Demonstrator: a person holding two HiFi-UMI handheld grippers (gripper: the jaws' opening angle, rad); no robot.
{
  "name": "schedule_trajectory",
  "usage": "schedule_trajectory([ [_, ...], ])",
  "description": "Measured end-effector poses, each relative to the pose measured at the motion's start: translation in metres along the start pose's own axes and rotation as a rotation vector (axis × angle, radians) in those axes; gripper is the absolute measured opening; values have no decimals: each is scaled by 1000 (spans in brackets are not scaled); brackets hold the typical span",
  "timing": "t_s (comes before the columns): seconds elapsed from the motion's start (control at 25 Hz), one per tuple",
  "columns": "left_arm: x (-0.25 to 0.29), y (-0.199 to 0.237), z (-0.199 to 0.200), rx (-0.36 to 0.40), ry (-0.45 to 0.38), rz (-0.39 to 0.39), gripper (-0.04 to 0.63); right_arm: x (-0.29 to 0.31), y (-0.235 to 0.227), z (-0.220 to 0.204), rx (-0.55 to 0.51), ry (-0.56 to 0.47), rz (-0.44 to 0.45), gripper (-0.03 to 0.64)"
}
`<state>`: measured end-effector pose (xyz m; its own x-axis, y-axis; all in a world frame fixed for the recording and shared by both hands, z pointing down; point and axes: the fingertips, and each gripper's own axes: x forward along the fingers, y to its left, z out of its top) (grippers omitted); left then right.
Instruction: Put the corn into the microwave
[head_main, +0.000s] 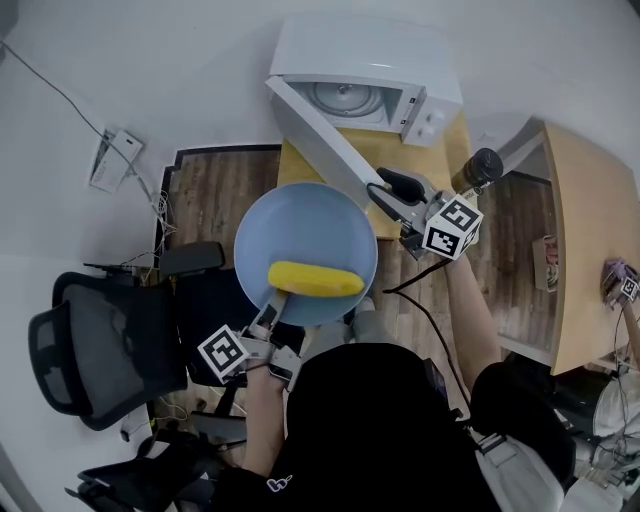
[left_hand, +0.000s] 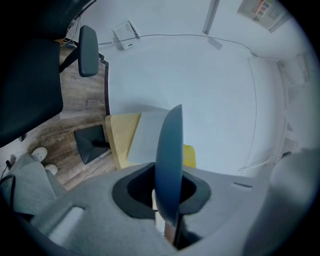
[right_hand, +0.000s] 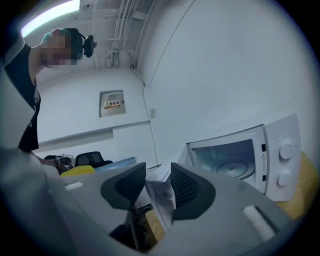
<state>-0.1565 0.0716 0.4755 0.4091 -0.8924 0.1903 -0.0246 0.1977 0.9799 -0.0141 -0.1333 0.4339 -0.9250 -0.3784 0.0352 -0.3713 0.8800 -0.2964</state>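
Observation:
A yellow corn cob (head_main: 315, 279) lies on a round blue plate (head_main: 305, 240), held in the air in front of the white microwave (head_main: 365, 70). My left gripper (head_main: 268, 315) is shut on the plate's near rim; in the left gripper view the plate (left_hand: 170, 165) stands edge-on between the pads, with a bit of corn (left_hand: 189, 156) behind it. The microwave door (head_main: 320, 135) hangs wide open toward the plate. My right gripper (head_main: 392, 188) is at the door's free end. In the right gripper view the door edge (right_hand: 162, 192) sits between the parted jaws, with a gap on the left side.
The microwave stands on a light wooden stand (head_main: 385, 150). A black office chair (head_main: 90, 350) is at the left, and a wooden table (head_main: 590, 230) at the right. A dark tumbler (head_main: 480, 168) stands beside the right gripper. The glass turntable (right_hand: 232, 167) shows inside the microwave.

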Motion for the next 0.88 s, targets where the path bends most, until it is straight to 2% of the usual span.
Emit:
schedule_trajectory([
  [0.12,-6,-10,-1,-4,-17,-19,46,4,27,-9,-8,17,57,172],
  [0.36,-23,-25,2,2,-51,-20,46,18,59,-60,-128,152,119,153],
  [0.48,-27,-26,6,1,-69,-5,46,28,62,-70,-104,132,109,92],
  [0.6,-29,-29,12,8,-87,5,47,40,71,-74,-72,115,135,58],
  [0.88,-24,-33,30,15,-137,13,48,79,107,-85,-68,146,253,40],
])
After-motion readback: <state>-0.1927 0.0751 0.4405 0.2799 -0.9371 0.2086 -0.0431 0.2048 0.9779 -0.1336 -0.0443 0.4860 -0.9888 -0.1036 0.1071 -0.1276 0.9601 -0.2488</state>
